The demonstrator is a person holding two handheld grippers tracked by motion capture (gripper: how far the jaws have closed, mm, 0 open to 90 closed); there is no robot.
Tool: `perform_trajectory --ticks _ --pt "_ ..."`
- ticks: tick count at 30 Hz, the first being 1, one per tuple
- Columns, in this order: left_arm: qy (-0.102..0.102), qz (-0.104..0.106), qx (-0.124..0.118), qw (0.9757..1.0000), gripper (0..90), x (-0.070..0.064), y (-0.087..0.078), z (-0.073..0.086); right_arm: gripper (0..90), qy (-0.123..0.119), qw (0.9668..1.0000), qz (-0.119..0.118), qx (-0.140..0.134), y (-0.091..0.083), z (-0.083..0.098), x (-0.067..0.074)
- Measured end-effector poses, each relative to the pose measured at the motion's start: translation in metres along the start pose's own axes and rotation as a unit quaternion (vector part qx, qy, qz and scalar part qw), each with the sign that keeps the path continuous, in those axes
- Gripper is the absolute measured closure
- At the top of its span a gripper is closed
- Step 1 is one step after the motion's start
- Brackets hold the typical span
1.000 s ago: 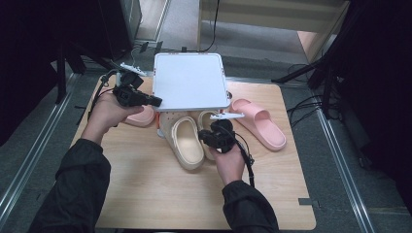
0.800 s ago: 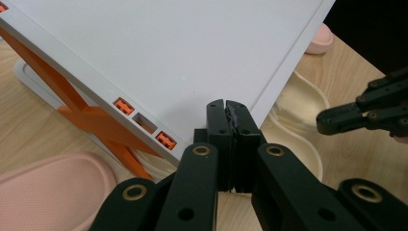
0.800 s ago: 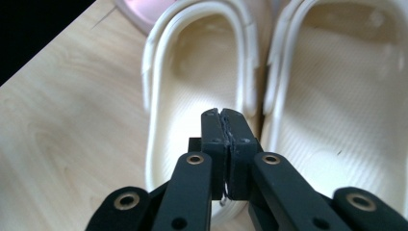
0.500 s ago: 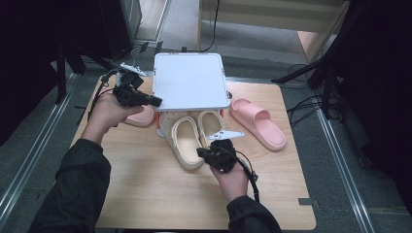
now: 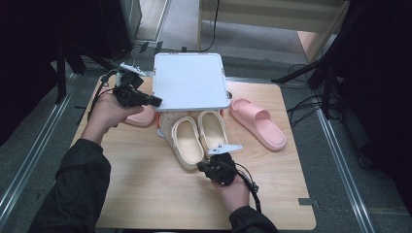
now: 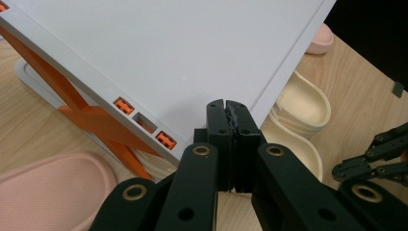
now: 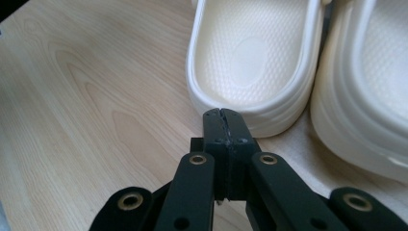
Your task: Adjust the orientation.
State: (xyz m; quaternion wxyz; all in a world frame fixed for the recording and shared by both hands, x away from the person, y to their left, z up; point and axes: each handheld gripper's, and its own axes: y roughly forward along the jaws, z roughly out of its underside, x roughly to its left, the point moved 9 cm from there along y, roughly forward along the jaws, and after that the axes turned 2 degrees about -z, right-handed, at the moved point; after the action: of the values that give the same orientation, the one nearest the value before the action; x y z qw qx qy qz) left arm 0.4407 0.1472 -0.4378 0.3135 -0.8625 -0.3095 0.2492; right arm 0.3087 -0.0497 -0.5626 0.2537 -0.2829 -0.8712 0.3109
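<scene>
A white rack (image 5: pixel 190 80) with orange cross braces (image 6: pixel 91 115) is seen at upper centre of the high view, resting on the wooden table (image 5: pixel 145 194). Its flat top is bare. Under its front edge the toes of a cream clog pair are tucked: left clog (image 5: pixel 186 141) and right clog (image 5: pixel 213 129), side by side and touching, heels toward the bottom of the frame.

A pink slide (image 5: pixel 257 122) lies right of the rack, angled toward lower right. A second pink slide (image 5: pixel 140 116) lies at the rack's left corner, partly hidden beneath the left hand.

The left gripper (image 5: pixel 154 102) is held at upper left of the high view, tips at the rack's left edge. In the left gripper view its jaws (image 6: pixel 226 108) are pressed together with nothing between them; the tips sit over the rack's near edge, and contact cannot be confirmed.

The right gripper (image 5: pixel 201 167) is held at lower centre of the high view, just below the left clog's heel. In the right gripper view the jaws (image 7: pixel 223 115) are clenched empty, tips against or just beside the heel rim of the left clog (image 7: pixel 255 62); actual touch cannot be told. The right clog (image 7: pixel 365 91) is seen at the right of that frame.
</scene>
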Motion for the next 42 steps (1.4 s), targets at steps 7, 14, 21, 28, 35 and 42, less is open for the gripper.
perform_trajectory --ticks 7,14,21,28,35,42 --pt "0.0 0.001 0.0 1.0 89.4 0.0 0.0 0.0 90.0 -0.004 0.9999 0.004 0.011 0.007 0.005 -0.004" --pt "0.0 0.0 -0.001 1.0 89.4 0.0 0.0 0.0 90.0 -0.003 0.9999 0.007 0.008 0.012 0.003 -0.006" --pt "-0.002 0.001 0.0 1.0 89.4 -0.001 0.0 0.0 90.0 -0.006 1.0 0.006 0.004 0.016 -0.002 -0.003" --pt "0.003 -0.001 0.001 1.0 89.4 -0.001 0.0 0.0 90.0 -0.007 0.9999 0.004 -0.01 0.022 -0.016 0.003" --pt "0.001 -0.001 0.0 1.0 89.4 -0.001 0.0 0.0 90.0 -0.009 0.9997 0.02 -0.012 0.031 -0.034 0.001" --pt "-0.001 0.0 0.0 1.0 89.5 -0.001 0.0 0.0 90.0 0.002 0.9997 0.018 -0.016 0.048 -0.049 0.001"
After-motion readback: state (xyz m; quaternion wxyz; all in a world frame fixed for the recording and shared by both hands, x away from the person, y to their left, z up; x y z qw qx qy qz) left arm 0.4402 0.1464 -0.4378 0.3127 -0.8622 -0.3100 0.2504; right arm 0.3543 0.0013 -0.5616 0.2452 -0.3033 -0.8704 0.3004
